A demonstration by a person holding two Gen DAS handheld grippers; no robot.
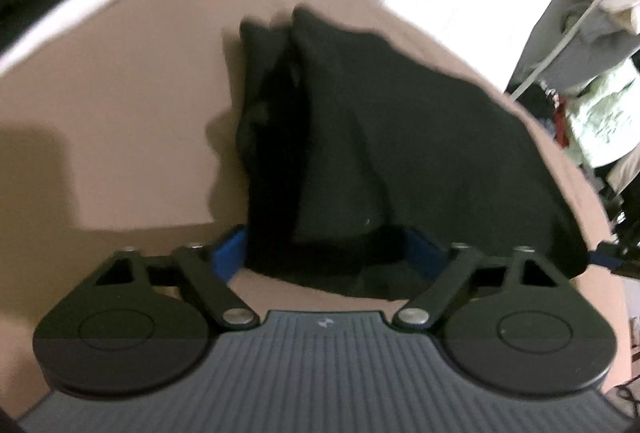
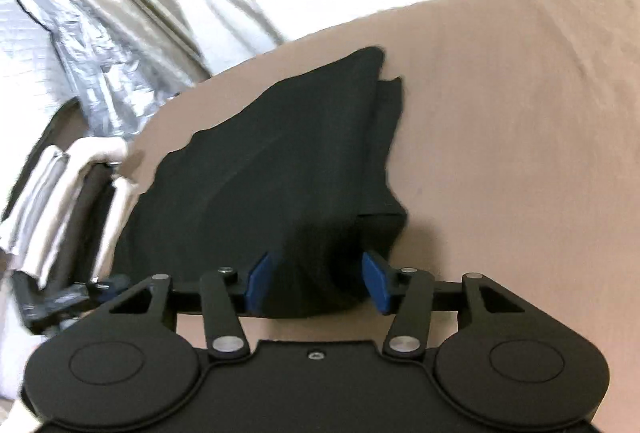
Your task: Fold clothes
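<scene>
A black garment (image 1: 360,137) is laid on the tan surface (image 1: 120,121), partly folded; its near edge is gathered between the blue pads (image 1: 230,253) of the left gripper (image 1: 326,253); in the right wrist view the same cloth is bunched between the pads of the right gripper (image 2: 316,283); both pairs of jaws are seen half open, and whether the fabric is truly pinched cannot be told.
</scene>
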